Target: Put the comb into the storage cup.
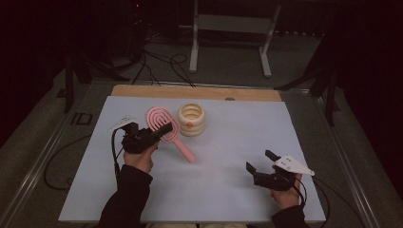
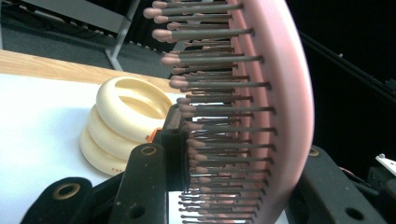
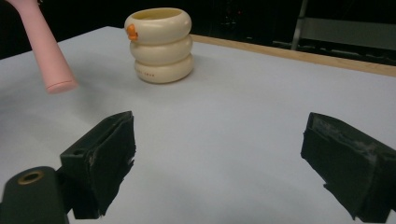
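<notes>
White table (image 1: 228, 190); pink hairbrush (image 1: 164, 124) head clamped between left gripper (image 1: 159, 132) jaws.

A cream ringed cup (image 1: 191, 119) (orange duck on its side) stands upright on the pale blue mat (image 1: 228, 142), metal stand (image 1: 231, 28) behind.

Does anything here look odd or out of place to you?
Only the pink hairbrush: the left gripper clamps it by its bristled head, so its handle juts out over the table rather than lying flat. The cream ringed holder stands upright, nothing is spilled, and the right gripper is open, holding nothing.
</notes>
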A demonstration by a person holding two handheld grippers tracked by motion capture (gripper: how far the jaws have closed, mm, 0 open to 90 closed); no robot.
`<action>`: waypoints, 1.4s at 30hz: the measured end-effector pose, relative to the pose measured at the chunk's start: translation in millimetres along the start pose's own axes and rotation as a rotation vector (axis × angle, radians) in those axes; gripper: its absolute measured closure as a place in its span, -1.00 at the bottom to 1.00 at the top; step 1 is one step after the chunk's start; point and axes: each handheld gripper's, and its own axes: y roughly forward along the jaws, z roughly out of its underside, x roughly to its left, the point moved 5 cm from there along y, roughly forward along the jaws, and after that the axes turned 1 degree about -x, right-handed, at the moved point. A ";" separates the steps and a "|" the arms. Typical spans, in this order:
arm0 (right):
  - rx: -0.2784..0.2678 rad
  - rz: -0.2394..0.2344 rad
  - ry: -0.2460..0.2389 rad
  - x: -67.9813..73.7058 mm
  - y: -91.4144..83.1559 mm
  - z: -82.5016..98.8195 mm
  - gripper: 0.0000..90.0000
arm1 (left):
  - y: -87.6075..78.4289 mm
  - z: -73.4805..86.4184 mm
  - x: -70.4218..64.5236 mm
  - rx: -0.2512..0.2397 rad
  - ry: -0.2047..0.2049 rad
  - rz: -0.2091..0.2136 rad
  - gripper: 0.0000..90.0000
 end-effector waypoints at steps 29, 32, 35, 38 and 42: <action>0.005 0.005 0.009 -3.4 -4.4 5.3 -0.78 | -2.9 -13.3 7.4 -0.003 -0.009 -0.002 0.43; 0.015 0.018 -0.008 -1.4 -2.9 5.6 -0.79 | -2.5 -14.6 7.7 -0.002 -0.008 -0.002 0.43; 0.019 0.034 -0.017 -0.4 -2.1 5.3 -0.80 | -2.6 -16.0 7.8 -0.004 -0.006 -0.002 0.43; 0.022 0.042 -0.022 0.3 -1.6 5.2 -0.80 | -3.1 -17.9 8.0 -0.005 -0.005 -0.005 0.43; 0.026 0.041 -0.019 0.5 -0.9 6.1 -0.80 | -3.8 -20.3 9.2 -0.006 -0.003 -0.010 0.43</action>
